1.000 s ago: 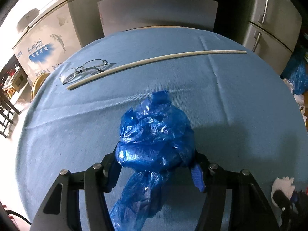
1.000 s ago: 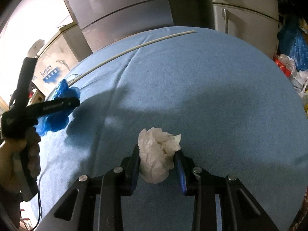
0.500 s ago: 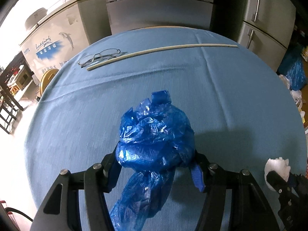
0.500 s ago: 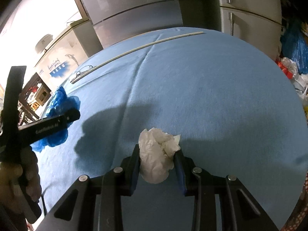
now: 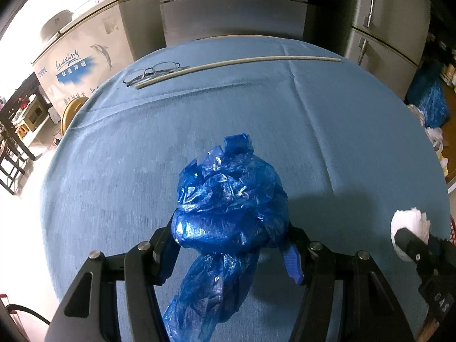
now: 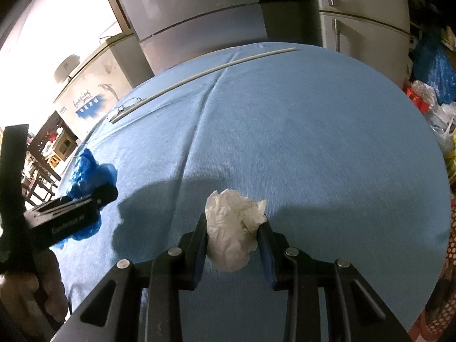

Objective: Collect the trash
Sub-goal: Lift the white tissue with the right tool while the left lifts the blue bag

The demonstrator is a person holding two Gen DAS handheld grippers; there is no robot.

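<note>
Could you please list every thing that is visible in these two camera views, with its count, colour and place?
blue plastic bag: one, blue, crumpled, between the left gripper's fingers.
white tissue: one, white, crumpled, between the right gripper's fingers.
stick: one, off-white, long, on the far part of the table.
eyeglasses: one pair, thin frame, beside the stick's left end.
tablecloth: one, light blue, covering the round table.
refrigerators: several, grey, behind the table.
chest freezer: one, white with blue print, far left.
left gripper: black, closed on the bag.
right gripper: black, closed on the tissue.
</note>
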